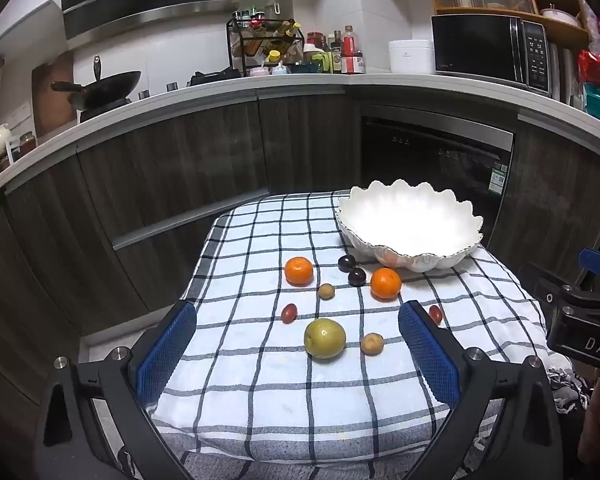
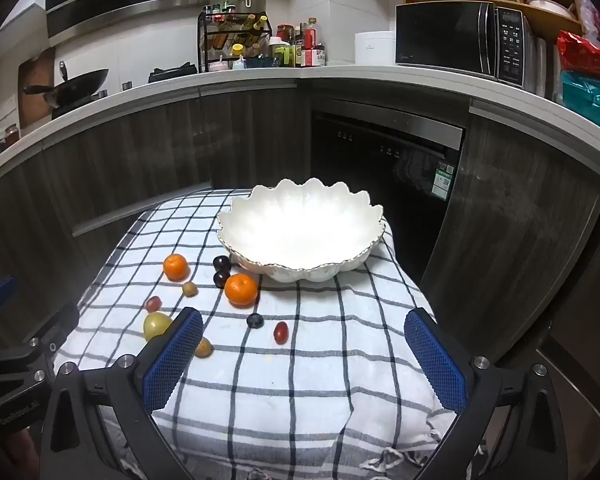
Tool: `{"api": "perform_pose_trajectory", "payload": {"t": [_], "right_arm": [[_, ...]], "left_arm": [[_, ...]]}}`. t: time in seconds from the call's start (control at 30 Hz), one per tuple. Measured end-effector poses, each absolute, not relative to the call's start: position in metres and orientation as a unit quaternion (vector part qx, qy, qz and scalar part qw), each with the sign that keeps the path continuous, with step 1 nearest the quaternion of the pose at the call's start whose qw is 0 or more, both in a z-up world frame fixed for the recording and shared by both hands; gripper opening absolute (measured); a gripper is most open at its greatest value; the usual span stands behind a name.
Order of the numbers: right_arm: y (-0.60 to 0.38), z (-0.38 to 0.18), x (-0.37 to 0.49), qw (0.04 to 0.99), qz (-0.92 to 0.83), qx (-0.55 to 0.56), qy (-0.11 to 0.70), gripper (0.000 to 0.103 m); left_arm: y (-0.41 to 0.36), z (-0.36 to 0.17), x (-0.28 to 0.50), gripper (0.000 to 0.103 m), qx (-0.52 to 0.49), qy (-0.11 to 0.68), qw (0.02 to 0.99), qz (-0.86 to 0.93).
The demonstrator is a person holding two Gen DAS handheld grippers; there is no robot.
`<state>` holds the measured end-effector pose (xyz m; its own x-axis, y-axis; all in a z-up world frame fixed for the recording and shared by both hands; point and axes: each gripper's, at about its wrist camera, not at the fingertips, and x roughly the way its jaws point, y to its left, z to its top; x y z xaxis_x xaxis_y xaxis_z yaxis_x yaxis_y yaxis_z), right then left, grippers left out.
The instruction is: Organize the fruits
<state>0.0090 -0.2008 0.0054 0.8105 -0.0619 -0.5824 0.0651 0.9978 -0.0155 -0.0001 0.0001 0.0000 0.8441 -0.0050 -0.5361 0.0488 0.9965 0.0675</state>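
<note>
Left tool [image 1: 296,344] released, framing green fruit [image 1: 325,338] on checked cloth [image 1: 260,392] before oranges [image 1: 299,271] and empty white bowl [image 1: 410,228]; right tool [image 2: 304,352] likewise released over bare cloth, red fruit [image 2: 281,332] ahead, bowl [image 2: 300,224] beyond.

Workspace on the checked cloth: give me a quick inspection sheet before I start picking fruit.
Surface: checked cloth over a small table, wrinkled at the near edge.
Job's things: white scalloped bowl, nothing in it; two mandarins, green pear, dark plums, red grape tomatoes and small brown fruits, all loose on the cloth.
Clutter: nothing seen.
Grippers: left gripper and right gripper open, holding nothing.
Cables: nothing seen.
Surroundings: kitchen counter, microwave, wok.
</note>
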Motion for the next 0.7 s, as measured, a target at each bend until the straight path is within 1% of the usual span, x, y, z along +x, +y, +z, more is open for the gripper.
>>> {"api": "perform_pose_trajectory", "payload": {"t": [0.37,0.7], "right_arm": [[-0.201,0.0145,0.0036,0.954,-0.032,0.003,0.3,0.102],[-0.2004,0.0106,0.0044,0.956,-0.029,0.005,0.291,0.102]], "left_arm": [[0.0042,0.0006,-0.0002,0.103,0.037,0.277,0.96,-0.019],[0.0033,0.0039,-0.0041,0.103,0.034,0.276,0.96,-0.012]]}}
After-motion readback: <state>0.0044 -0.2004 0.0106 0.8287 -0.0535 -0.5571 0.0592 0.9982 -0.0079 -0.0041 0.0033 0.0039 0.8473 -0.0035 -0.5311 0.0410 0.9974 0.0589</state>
